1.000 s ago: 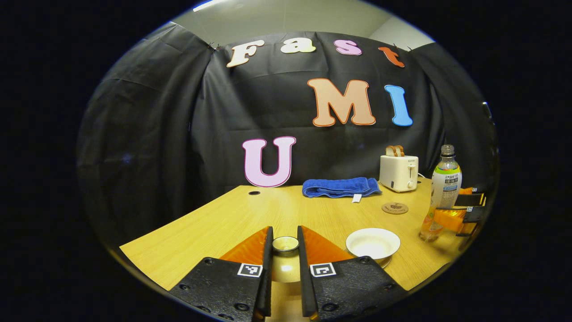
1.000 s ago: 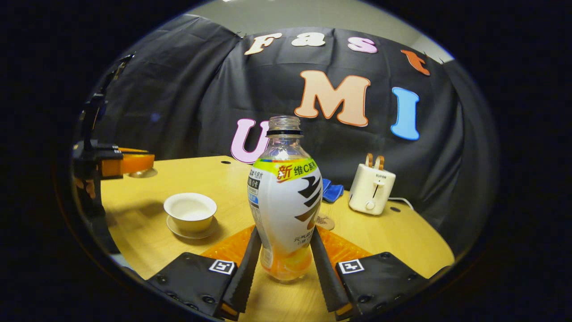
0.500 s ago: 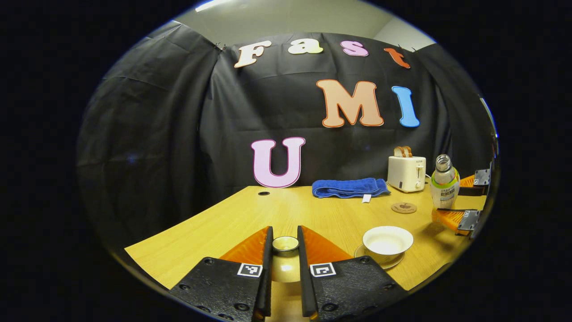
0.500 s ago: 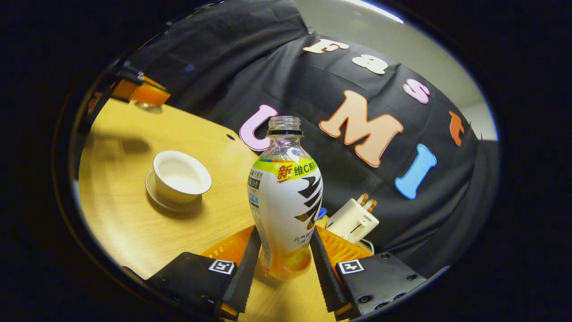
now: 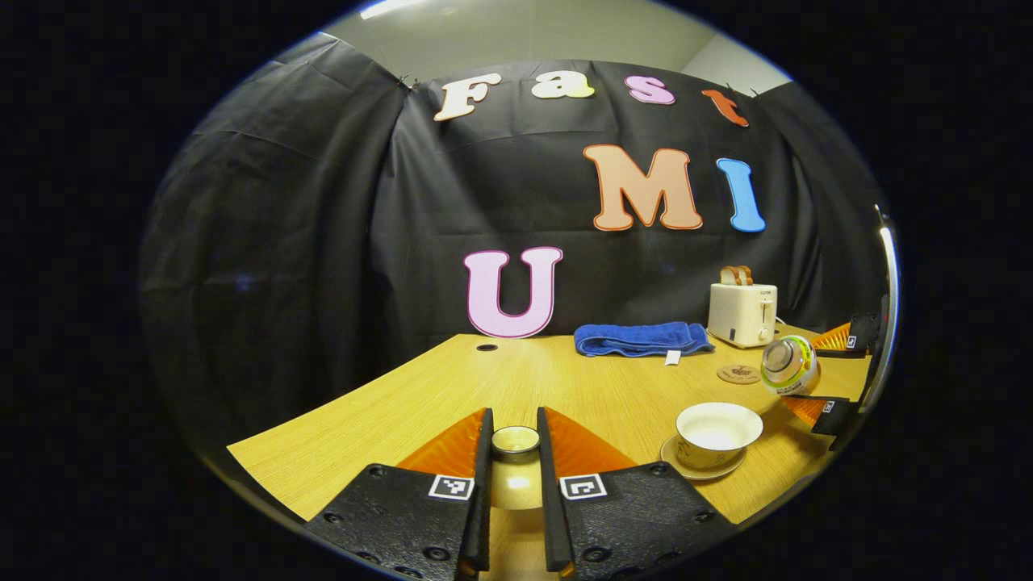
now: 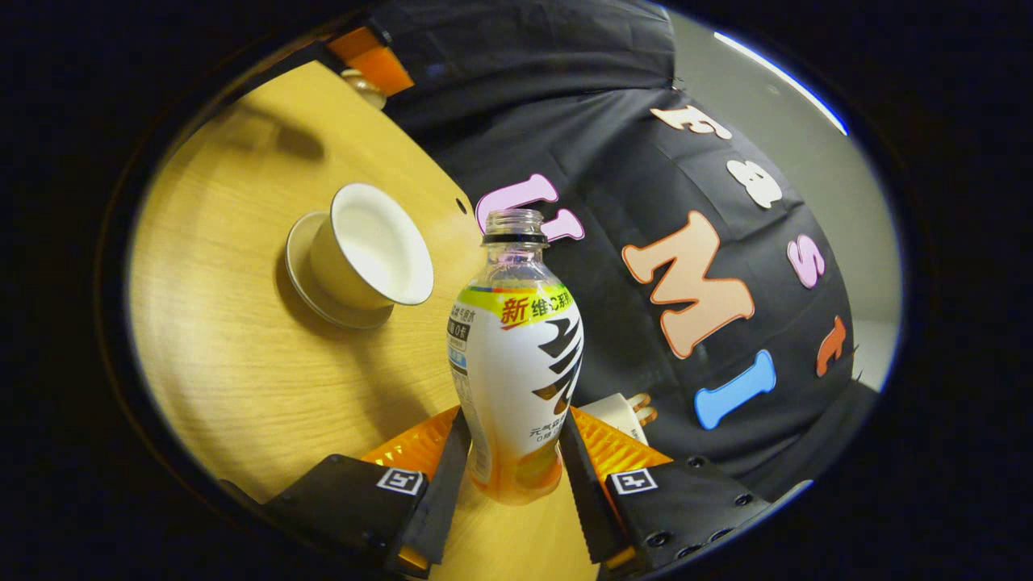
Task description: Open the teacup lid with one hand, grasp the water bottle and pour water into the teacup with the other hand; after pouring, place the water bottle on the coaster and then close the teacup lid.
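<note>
My left gripper (image 5: 514, 416) is shut on the knob of the teacup lid (image 5: 516, 482) and holds it above the table's near left part. The open white teacup (image 5: 718, 423) stands on its saucer (image 5: 700, 470) to the right. In the right gripper view my right gripper (image 6: 515, 416) is shut on the lower body of the uncapped water bottle (image 6: 516, 355). The bottle (image 5: 789, 365) is tipped over, its mouth pointing toward the teacup (image 6: 371, 246) from the right and a little above it. No water shows leaving the mouth. A round coaster (image 5: 738, 374) lies behind the cup.
A cream toaster (image 5: 742, 313) with bread in it stands at the back right of the wooden table (image 5: 452, 387). A folded blue towel (image 5: 643, 339) lies left of the toaster. The table's near edge runs just below my left gripper.
The right gripper has rolled the bottle from upright to strongly tilted and carried its mouth closer to the teacup. The left gripper still holds the lid and has drifted slightly to the left.
</note>
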Demonstrator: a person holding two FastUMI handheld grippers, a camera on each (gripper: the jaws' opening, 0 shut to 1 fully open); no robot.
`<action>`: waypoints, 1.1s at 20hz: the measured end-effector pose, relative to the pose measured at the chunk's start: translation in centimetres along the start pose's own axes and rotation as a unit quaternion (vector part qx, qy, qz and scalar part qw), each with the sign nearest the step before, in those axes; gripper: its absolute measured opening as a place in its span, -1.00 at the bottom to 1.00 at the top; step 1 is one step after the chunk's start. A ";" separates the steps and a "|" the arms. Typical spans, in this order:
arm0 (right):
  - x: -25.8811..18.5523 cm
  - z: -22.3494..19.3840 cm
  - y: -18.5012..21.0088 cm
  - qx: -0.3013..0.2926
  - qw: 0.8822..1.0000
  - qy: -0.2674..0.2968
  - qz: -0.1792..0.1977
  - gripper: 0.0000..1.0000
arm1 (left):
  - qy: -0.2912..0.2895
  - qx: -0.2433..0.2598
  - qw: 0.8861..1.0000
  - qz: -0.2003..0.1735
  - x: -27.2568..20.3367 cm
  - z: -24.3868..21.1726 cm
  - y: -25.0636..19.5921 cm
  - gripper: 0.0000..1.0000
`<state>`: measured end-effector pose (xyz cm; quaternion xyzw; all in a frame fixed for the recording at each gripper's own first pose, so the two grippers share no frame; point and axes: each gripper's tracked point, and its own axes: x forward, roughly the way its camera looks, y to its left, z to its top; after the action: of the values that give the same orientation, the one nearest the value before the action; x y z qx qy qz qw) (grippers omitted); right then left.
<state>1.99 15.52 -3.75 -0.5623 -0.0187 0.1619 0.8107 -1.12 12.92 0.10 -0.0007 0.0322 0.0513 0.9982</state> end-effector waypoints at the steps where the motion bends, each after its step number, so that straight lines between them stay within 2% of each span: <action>1: 0.3 -0.2 0.2 -0.015 1.000 0.002 0.002 0.38 | -0.001 -0.001 1.000 0.001 0.0 0.0 0.1 -0.51; 5: 0.6 -0.5 0.6 -0.074 0.997 0.009 0.000 0.36 | -0.003 -0.007 1.000 0.001 0.1 -0.1 0.4 -0.52; 8: 0.4 -0.2 -0.3 -0.132 0.991 0.003 -0.022 0.38 | 0.001 -0.015 1.000 0.002 0.2 -0.4 0.6 -0.52; 13: 0.4 0.4 -0.3 -0.207 0.978 -0.009 -0.036 0.36 | 0.010 -0.026 1.000 -0.006 0.3 -1.1 0.1 -0.52; 22: 0.6 1.7 -0.9 -0.288 0.956 -0.022 -0.050 0.37 | 0.009 -0.032 0.999 -0.008 0.2 -0.9 0.0 -0.52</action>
<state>2.37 16.98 -2.36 -0.7667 -0.1104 0.1215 0.6207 -0.97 12.89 -0.83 -0.0332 0.0392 0.0439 0.9977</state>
